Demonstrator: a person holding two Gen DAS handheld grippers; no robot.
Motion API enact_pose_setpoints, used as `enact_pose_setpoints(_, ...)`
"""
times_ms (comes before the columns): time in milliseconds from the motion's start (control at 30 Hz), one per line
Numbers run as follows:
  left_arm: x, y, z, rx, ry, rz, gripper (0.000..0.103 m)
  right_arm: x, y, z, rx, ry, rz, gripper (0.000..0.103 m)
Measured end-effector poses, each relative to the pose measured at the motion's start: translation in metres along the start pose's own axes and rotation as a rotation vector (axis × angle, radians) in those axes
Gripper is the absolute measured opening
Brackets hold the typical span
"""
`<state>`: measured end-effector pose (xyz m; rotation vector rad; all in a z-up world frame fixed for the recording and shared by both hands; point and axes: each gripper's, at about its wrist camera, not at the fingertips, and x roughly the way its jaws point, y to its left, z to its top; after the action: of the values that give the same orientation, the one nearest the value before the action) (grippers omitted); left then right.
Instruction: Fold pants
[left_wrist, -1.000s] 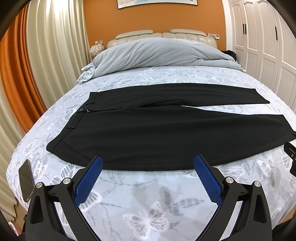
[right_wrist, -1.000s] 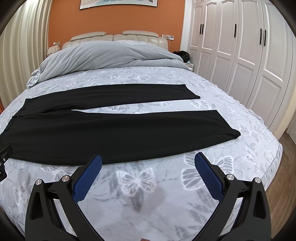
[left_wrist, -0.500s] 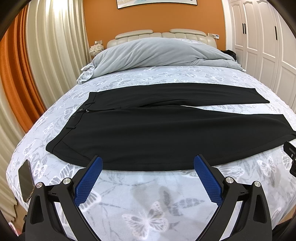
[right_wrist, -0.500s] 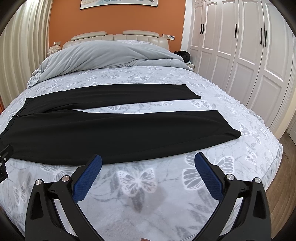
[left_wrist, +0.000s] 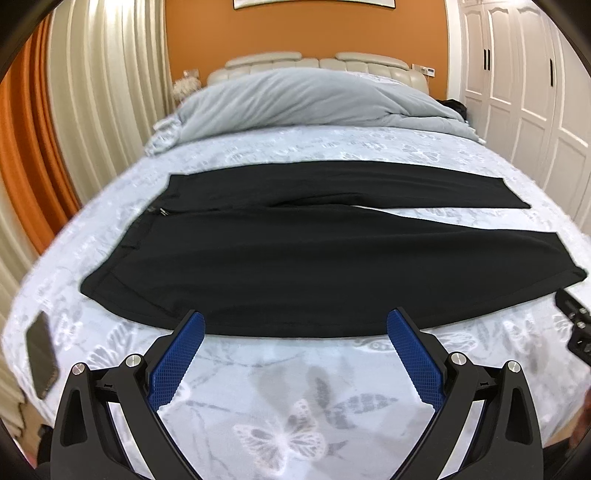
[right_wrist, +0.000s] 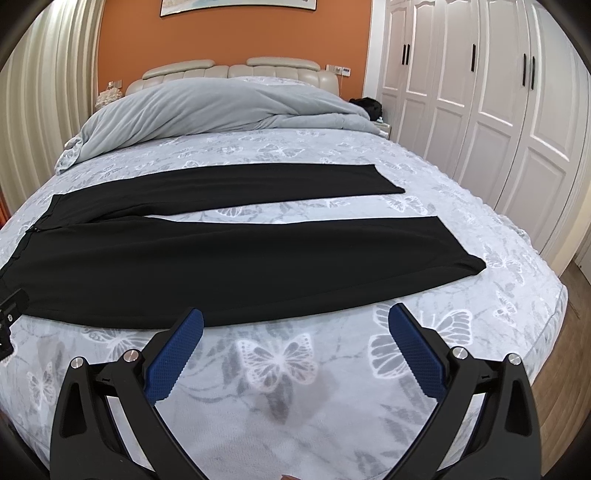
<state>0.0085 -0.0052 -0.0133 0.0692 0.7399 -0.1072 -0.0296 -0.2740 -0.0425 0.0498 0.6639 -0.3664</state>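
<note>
Black pants (left_wrist: 295, 266) lie flat across the bed, waistband to the left, both legs spread apart toward the right (right_wrist: 236, 258). My left gripper (left_wrist: 295, 325) hangs open just above the near hem edge of the closer leg, blue pads empty. Over the bedspread my right gripper (right_wrist: 295, 321) is open too, its tips at the near edge of the same leg, closer to the cuff (right_wrist: 458, 254). Nothing is held. Each gripper's black body shows at the edge of the other's view.
The bed (right_wrist: 280, 369) has a grey butterfly-print cover. A grey duvet (left_wrist: 317, 99) is bunched at the headboard. A dark phone (left_wrist: 42, 358) lies on the bed's left corner. Curtains stand left, white wardrobe doors (right_wrist: 498, 110) right, with wood floor beyond the bed's right edge.
The left gripper's view has shifted forward and slightly left, with motion blur; the pants sit larger in it. The right gripper has barely moved.
</note>
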Motion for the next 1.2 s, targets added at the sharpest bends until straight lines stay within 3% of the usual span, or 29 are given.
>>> enact_pose_setpoints(167, 0.017, 0.038, 0.038, -0.110, 0.087, -0.137, 0.097, 0.015, -0.019, 0.033, 0.023, 0.049, 0.104, 0.098)
enact_pose_setpoints(300, 0.037, 0.082, 0.089, -0.179, 0.098, -0.128, 0.097, 0.044, -0.050, 0.080, 0.006, 0.097, 0.153, 0.098)
enact_pose_setpoints(400, 0.071, 0.124, 0.132, -0.233, 0.131, -0.113, 0.097, 0.096, -0.086, 0.125, 0.023, 0.150, 0.183, 0.098)
enact_pose_setpoints(533, 0.142, 0.188, 0.187, -0.318, 0.202, -0.040, 0.097, 0.182, -0.135, 0.175, 0.073, 0.226, 0.170, 0.098)
enact_pose_setpoints(733, 0.245, 0.255, 0.244, -0.392, 0.246, 0.099, 0.097, 0.297, -0.196, 0.239, 0.212, 0.237, 0.074, 0.098)
enact_pose_setpoints(867, 0.317, 0.285, 0.257, -0.491, 0.337, 0.097, 0.097, 0.362, -0.220, 0.261, 0.344, 0.284, 0.064, 0.098)
enact_pose_setpoints(1067, 0.384, 0.290, 0.256, -0.614, 0.415, 0.107, 0.097, 0.434, -0.231, 0.267, 0.493, 0.366, 0.001, 0.098)
enact_pose_setpoints(1200, 0.406, 0.278, 0.266, -0.577, 0.447, 0.255, 0.097, 0.466, -0.222, 0.263, 0.532, 0.426, -0.072, 0.093)
